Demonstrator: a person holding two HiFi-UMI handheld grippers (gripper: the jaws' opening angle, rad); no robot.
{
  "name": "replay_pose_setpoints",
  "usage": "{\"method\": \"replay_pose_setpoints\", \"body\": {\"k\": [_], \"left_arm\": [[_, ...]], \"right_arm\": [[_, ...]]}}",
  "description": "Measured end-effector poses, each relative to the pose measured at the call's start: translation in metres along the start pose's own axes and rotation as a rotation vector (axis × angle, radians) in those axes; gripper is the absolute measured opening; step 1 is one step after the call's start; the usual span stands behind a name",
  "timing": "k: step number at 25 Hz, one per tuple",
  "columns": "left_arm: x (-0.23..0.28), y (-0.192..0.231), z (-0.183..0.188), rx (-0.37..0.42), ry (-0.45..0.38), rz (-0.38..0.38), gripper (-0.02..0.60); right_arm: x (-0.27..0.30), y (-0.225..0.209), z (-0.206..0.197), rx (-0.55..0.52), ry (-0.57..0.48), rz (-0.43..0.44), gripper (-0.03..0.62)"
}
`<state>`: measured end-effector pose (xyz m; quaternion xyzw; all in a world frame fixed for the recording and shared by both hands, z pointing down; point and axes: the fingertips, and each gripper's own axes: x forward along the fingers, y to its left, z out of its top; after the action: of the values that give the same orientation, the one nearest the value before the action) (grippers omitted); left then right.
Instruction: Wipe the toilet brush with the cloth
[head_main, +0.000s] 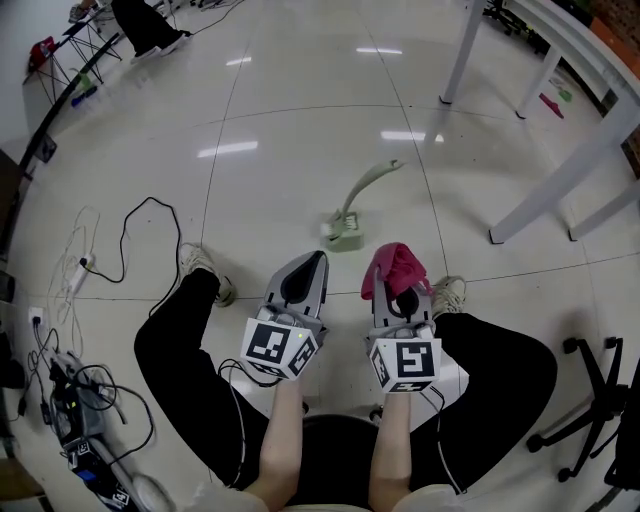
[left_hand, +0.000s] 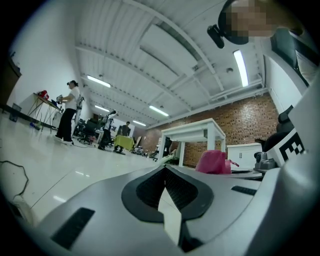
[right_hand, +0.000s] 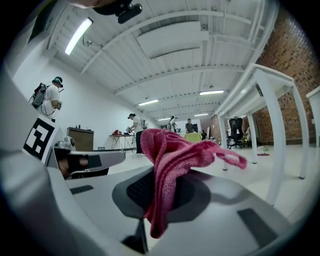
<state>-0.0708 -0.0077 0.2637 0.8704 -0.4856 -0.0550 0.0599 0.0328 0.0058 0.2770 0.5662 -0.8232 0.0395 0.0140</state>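
Beyond toilet brush (head_main: 343, 229), white table legs (head_main: 459, 52).

The cloth (head_main: 395, 266) totally covers the tips of the right claw (head_main: 401, 292). The toilet brush (head_main: 366, 186) has its head buried in its holder (head_main: 342, 232). The office chair (head_main: 600, 400) at 4 o'clock gets chopped by the edge.

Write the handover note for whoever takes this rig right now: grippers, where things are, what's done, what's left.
Left gripper: shut, empty, pointing level.
Right gripper: shut on the pink cloth, which bunches over its jaws.
Toilet brush: upright on the floor ahead of both grippers, touching neither.
Done: cloth is in the grip.
Left: brush not yet reached or wiped. Probably open the left gripper to steady the handle, then wipe with the cloth.
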Motion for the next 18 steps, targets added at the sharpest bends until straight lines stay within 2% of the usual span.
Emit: {"method": "replay_pose_setpoints", "body": {"k": [4,11,18], "left_arm": [[-0.032,-0.012,0.006,-0.023,-0.029,0.020,0.005],[-0.113,-0.065,0.041,0.015,-0.094,-0.008,0.005],[-0.207,-0.122,0.040,0.043,-0.084,0.041,0.005]], "right_arm": [[-0.037,0.024,-0.007,0.022,-0.002,0.021,0.032],[-0.122,0.072,0.008,-0.021,-0.013,0.041,0.032],[-0.229,0.098,0.003,0.016,-0.001,0.028,0.032]]}}
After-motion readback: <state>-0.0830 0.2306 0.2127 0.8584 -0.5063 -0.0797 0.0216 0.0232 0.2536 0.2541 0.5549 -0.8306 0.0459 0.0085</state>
